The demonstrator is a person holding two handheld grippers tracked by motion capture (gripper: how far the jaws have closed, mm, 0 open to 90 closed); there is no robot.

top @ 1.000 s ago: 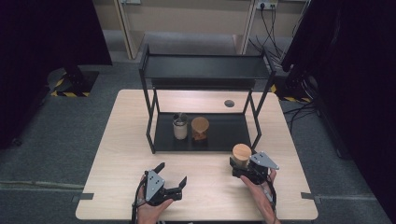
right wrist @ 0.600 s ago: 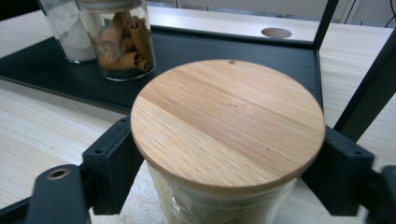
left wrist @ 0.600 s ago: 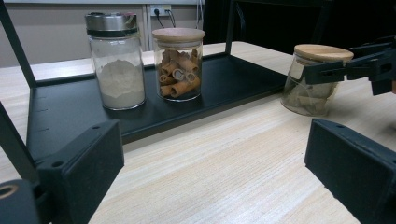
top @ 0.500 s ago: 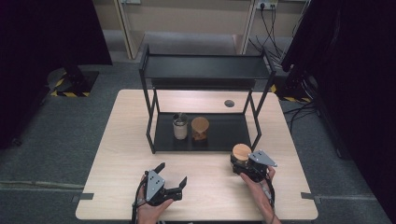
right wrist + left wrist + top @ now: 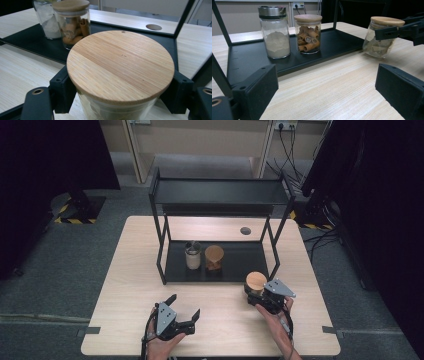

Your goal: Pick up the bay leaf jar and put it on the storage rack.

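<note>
1. Right gripper (image 5: 260,295): jaws have just been closing and now pinch a glass jar with a bamboo lid (image 5: 256,282), one pad on each side just under the lid.
2. That jar sits on the worktop (image 5: 125,285) at the front right corner of the black two-tier rack (image 5: 220,192), just outside its lower tray. In the left gripper view it looks slightly tilted (image 5: 382,37); pale contents, can't tell what.
3. Left gripper (image 5: 186,311): jaws spread, nothing between them, over bare worktop near the front edge, well apart from the held jar.
4. On the rack's lower tray: metal-capped jar of white powder (image 5: 274,32) and a bamboo-lidded jar of rolled brown sticks (image 5: 308,33), just beside each other, both upright.
</note>
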